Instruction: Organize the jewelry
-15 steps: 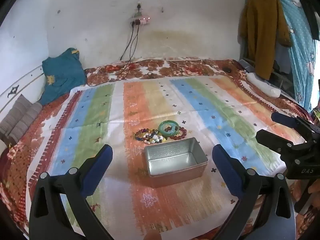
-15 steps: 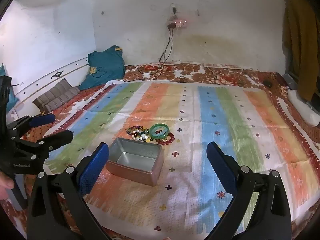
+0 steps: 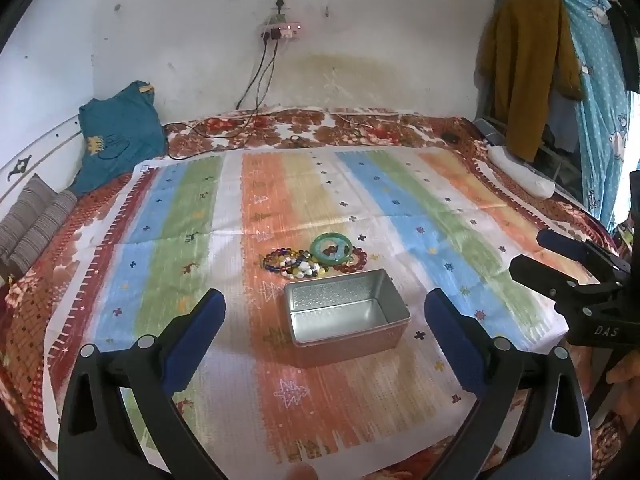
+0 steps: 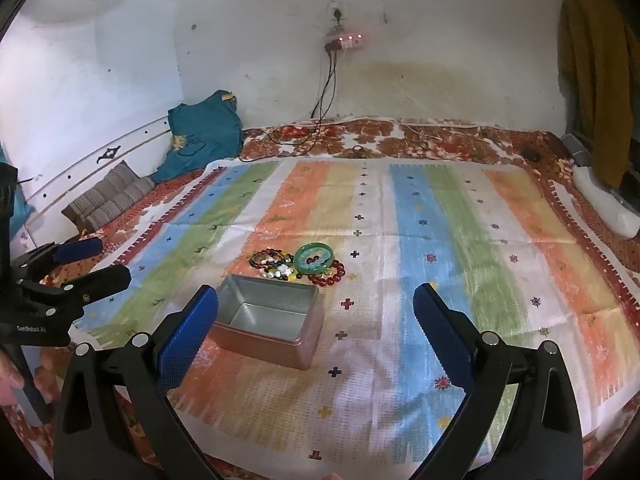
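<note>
Nothing has visibly moved since half a second ago: from the left wrist, the left claw [image 3: 324,332] gapes wide before the tin box [image 3: 347,312], with the bracelets [image 3: 316,258] at its 12 o'clock on the bed [image 3: 160,240], while from the right wrist the right claw [image 4: 316,320] spreads wide, holding nothing, the tin at 10 o'clock.

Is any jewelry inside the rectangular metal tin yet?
No. The rectangular metal tin shows a bare floor, and the green bangle and beaded bracelets lie on the striped cloth behind it.

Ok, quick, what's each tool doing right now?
Left tool: open, holding nothing.
Right tool: open, holding nothing.
</note>
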`<state>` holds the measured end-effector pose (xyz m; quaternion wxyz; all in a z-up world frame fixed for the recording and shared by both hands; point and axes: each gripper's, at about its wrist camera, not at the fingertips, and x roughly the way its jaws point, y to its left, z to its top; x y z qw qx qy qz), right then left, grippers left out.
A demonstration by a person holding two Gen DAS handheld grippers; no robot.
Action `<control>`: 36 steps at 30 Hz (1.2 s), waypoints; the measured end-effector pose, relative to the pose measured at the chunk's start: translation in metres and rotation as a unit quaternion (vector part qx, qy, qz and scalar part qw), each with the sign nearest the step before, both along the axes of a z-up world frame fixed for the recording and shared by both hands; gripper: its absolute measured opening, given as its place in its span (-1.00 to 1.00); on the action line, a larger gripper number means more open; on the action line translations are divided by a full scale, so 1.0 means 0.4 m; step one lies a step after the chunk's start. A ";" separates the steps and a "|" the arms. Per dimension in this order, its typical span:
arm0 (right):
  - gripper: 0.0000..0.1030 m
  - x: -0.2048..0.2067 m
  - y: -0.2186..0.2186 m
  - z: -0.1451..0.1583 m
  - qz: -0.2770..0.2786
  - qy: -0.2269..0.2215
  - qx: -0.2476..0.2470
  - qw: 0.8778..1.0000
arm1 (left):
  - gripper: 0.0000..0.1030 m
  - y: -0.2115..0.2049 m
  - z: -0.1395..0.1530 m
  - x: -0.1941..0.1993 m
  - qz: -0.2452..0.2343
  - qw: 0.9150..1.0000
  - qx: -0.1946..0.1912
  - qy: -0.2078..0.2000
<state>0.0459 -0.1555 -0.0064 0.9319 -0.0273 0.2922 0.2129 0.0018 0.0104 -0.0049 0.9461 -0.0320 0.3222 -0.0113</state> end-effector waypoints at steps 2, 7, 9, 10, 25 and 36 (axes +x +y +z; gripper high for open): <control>0.92 0.001 0.006 0.000 0.003 0.001 -0.006 1.000 | 0.90 -0.002 -0.003 0.000 -0.001 1.000 -0.003 0.001; 0.92 -0.006 0.013 0.000 0.001 -0.004 -0.013 1.000 | 0.90 0.001 -0.001 0.000 0.005 1.000 -0.002 0.002; 0.92 -0.006 0.015 0.000 0.001 -0.003 -0.012 1.000 | 0.90 0.001 -0.004 0.000 0.008 1.000 0.000 0.004; 0.92 -0.007 0.016 0.001 0.001 -0.003 -0.013 1.000 | 0.90 -0.001 -0.005 0.000 0.010 1.000 0.002 0.005; 0.92 -0.002 0.011 0.005 -0.004 0.003 -0.010 1.000 | 0.90 0.017 0.002 0.000 0.019 1.000 0.005 0.008; 0.92 0.012 0.003 0.008 -0.012 0.012 -0.005 1.000 | 0.90 0.019 0.000 -0.001 0.023 1.000 0.009 0.013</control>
